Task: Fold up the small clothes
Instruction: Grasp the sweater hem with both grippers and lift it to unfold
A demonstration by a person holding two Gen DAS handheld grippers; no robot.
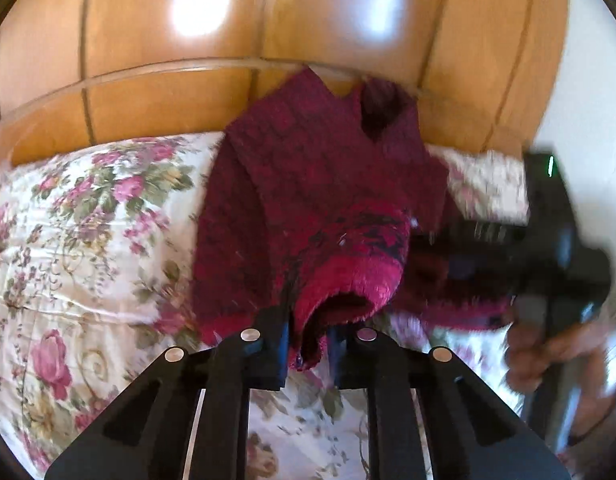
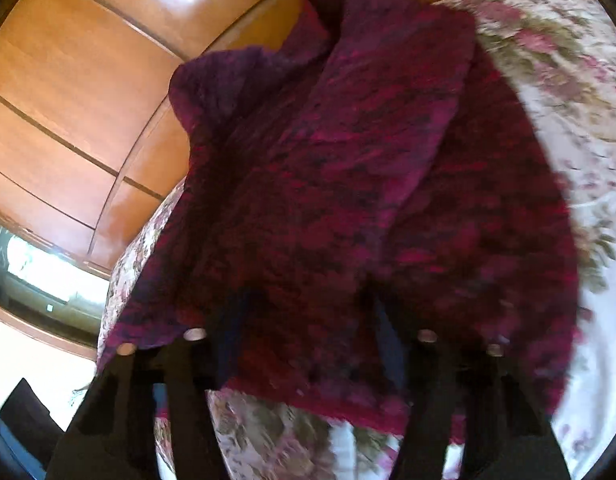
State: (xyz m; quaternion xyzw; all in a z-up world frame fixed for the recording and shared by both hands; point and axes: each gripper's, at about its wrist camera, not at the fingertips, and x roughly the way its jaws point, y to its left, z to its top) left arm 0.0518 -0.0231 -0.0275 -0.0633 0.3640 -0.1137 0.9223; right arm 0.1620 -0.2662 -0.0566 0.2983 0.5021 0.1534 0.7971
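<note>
A dark red knitted sweater lies on a floral bedspread, its collar toward the wooden headboard. My left gripper is shut on the sweater's brighter red sleeve cuff, which is lifted and folded over the body. My right gripper shows blurred at the sweater's right side, held by a hand. In the right wrist view the sweater drapes over my right gripper and hides its fingertips; whether they are closed cannot be told.
A glossy wooden headboard rises behind the bed. In the right wrist view the floral bedspread runs to the right, and a window shows at the left edge.
</note>
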